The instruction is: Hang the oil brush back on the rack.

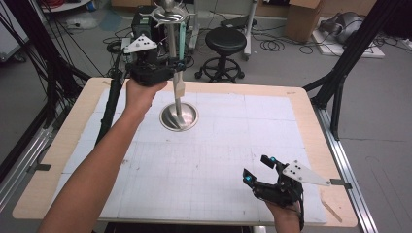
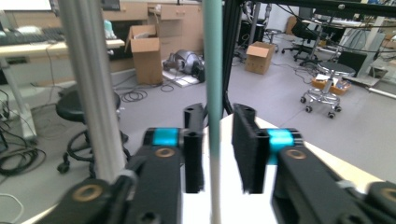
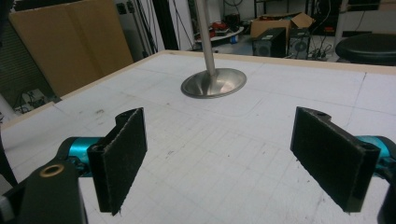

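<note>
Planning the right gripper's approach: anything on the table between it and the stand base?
Nothing. In the right gripper view only bare gridded mat lies between the right gripper and the stand base.

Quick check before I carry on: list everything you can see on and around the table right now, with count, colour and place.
Stand: one, silver metal, round base on the far middle of the table, pole rising from it.
Spatula: one, teal handle with a pale blade, hanging upright beside the stand's pole, between the left claw's jaws.
Table: one, light wood rim, white gridded mat on top.
Stool: one, black round seat on castors, on the floor beyond the table.
Cardboard boxes: at least two, brown, on the floor behind.
Left claw: one, black with teal accents, raised at the stand; jaws narrowly apart around the spatula handle.
Right claw: one, black, low over the near right of the table, jaws wide open.
</note>
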`<state>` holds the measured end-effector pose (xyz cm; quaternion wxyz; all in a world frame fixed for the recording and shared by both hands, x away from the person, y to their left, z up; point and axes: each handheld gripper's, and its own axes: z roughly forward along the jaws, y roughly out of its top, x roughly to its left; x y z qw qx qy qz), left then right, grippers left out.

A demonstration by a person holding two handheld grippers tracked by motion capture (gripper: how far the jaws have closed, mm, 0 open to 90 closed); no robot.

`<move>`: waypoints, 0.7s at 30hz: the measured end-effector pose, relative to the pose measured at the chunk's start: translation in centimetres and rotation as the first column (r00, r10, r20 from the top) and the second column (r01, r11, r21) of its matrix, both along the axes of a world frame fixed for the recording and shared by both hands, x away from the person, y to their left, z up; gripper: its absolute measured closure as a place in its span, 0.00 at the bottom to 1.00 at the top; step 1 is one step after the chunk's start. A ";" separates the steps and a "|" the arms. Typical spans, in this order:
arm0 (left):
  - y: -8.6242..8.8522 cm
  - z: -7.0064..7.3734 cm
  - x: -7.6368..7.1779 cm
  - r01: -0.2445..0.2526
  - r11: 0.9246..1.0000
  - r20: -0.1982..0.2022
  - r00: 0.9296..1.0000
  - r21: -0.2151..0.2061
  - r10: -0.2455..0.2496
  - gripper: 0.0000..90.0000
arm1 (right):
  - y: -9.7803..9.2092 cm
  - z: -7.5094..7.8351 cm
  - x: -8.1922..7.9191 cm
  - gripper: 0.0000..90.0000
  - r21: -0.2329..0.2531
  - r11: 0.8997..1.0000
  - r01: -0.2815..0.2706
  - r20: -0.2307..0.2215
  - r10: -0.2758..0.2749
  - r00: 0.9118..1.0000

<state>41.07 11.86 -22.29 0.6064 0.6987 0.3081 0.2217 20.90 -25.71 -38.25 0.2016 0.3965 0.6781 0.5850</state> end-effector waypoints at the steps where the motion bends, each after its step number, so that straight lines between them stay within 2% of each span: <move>1: 0.3 -0.2 -0.2 -0.002 1.000 0.007 1.000 0.000 0.002 0.75 | -0.1 0.0 0.0 0.19 -0.001 1.000 0.001 0.004 -0.001 1.000; 3: 0.9 -0.6 -0.8 -0.006 1.000 0.011 1.000 -0.008 0.006 0.67 | -0.1 0.0 0.0 0.19 0.002 1.000 0.008 -0.002 -0.008 1.000; 7: 2.2 -2.1 -2.4 0.031 0.999 0.027 0.999 -0.037 -0.030 0.54 | -0.3 0.0 0.0 0.19 0.003 1.000 0.013 -0.002 -0.013 1.000; 8: 2.4 -2.4 -2.6 0.035 0.999 0.027 0.999 -0.037 -0.034 0.51 | -0.4 0.0 0.0 0.19 0.002 1.000 0.014 0.000 -0.014 1.000; 12: 3.6 -4.0 -4.2 0.077 0.994 0.013 0.997 -0.082 -0.076 0.37 | -0.4 -0.1 -0.1 0.19 -0.002 1.000 0.029 0.001 -0.029 1.000; 15: 4.5 -5.3 -5.5 0.086 0.992 0.005 0.996 -0.089 -0.086 0.30 | -0.5 -0.1 -0.1 0.19 -0.010 0.999 0.034 -0.001 -0.034 0.999; 17: 5.1 -6.3 -6.5 0.083 0.994 0.006 0.997 -0.076 -0.083 0.21 | -0.5 -0.2 -0.1 0.19 -0.021 0.999 0.040 -0.005 -0.040 0.999; 18: 5.5 -6.8 -7.1 0.090 0.993 0.012 0.996 -0.079 -0.090 0.18 | -0.6 -0.3 0.0 0.19 -0.026 0.999 0.043 -0.007 -0.043 0.999; 21: 6.7 -8.1 -8.6 0.091 0.992 0.019 0.996 -0.088 -0.090 0.20 | -0.7 -0.4 -0.1 0.19 -0.035 0.998 0.057 -0.004 -0.057 0.998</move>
